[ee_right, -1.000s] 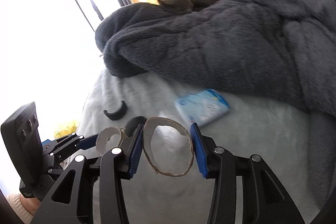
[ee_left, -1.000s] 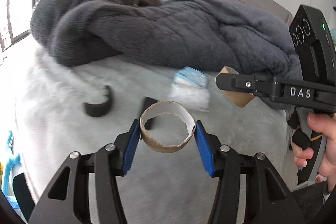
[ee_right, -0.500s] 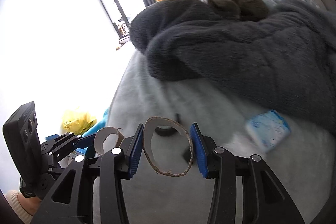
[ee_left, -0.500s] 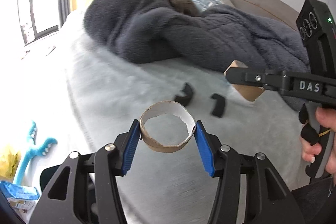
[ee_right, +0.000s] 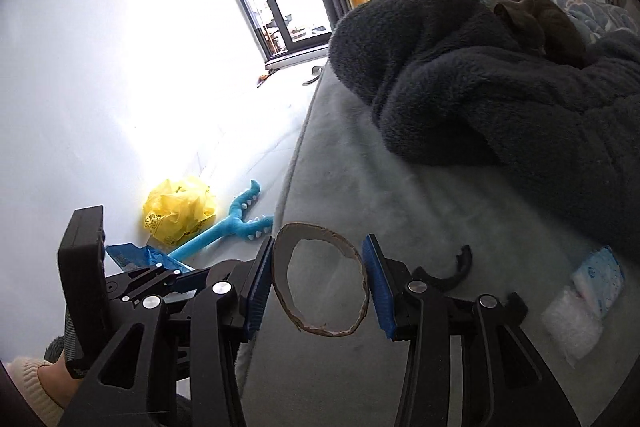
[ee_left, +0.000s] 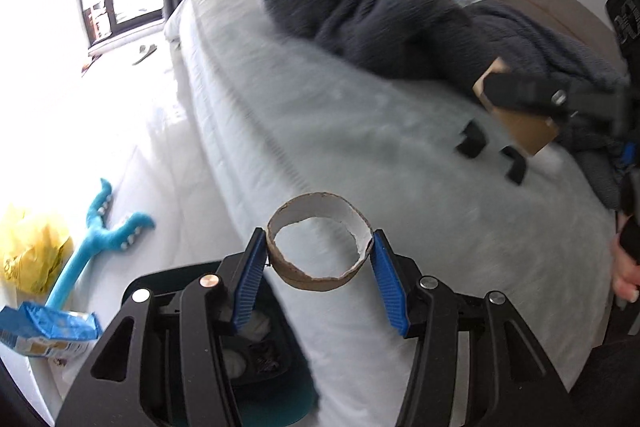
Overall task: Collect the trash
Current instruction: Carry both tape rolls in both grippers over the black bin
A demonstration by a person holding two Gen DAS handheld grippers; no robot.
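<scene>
Both tools now past the bed's edge (ee_left: 224, 115), each clamping a forward-facing cardboard ring (ee_left: 320, 250).

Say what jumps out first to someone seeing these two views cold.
Each gripper holds a torn cardboard ring: the left gripper has one over the bed's edge, the right gripper another. On the bed a dark grey blanket is heaped with a cat curled on top. A yellow bag and blue plush toy lie on the floor.

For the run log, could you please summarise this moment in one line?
left gripper: shut on cardboard ring | right gripper: shut on cardboard ring | bin: below left
</scene>
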